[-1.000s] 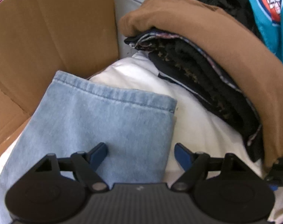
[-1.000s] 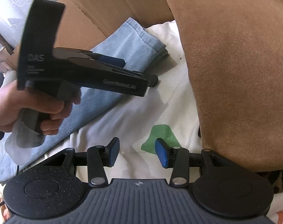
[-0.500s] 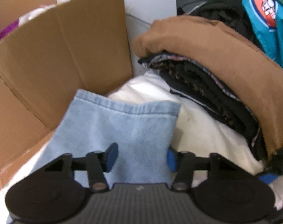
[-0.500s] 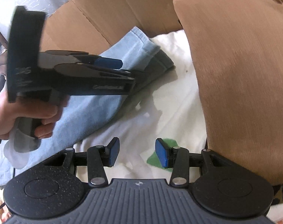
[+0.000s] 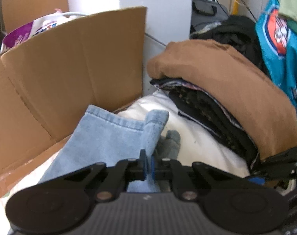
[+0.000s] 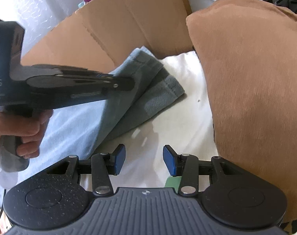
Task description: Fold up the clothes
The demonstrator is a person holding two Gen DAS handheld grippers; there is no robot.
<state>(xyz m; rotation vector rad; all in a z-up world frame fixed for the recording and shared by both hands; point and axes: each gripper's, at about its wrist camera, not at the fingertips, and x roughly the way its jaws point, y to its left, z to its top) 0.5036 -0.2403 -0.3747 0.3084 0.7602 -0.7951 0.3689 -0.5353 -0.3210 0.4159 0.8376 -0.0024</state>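
Denim, pale blue jeans (image 5: 111, 135), lay on a white sheet (image 5: 197, 143) beside a cardboard flap (image 5: 70, 74). The left gripper (image 5: 147, 164) had just closed, pinching the jeans' hem edge. The right gripper (image 6: 144, 159) stood half open over the sheet, holding nothing, beside the brown garment (image 6: 256, 82).

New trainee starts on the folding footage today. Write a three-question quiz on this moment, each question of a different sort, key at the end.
1. True or false: the left claw is shut on the light blue jeans.
2. Which garment tops the folded stack beside the jeans? A) brown top B) teal jersey C) white sheet
3. Fill in: the right claw is ____ and holds nothing.

Key: 1 true, its blue pads pinch a raised fold of denim. 2 A, the brown top lies over the dark folded clothes. 3 open, hovering above the white sheet.
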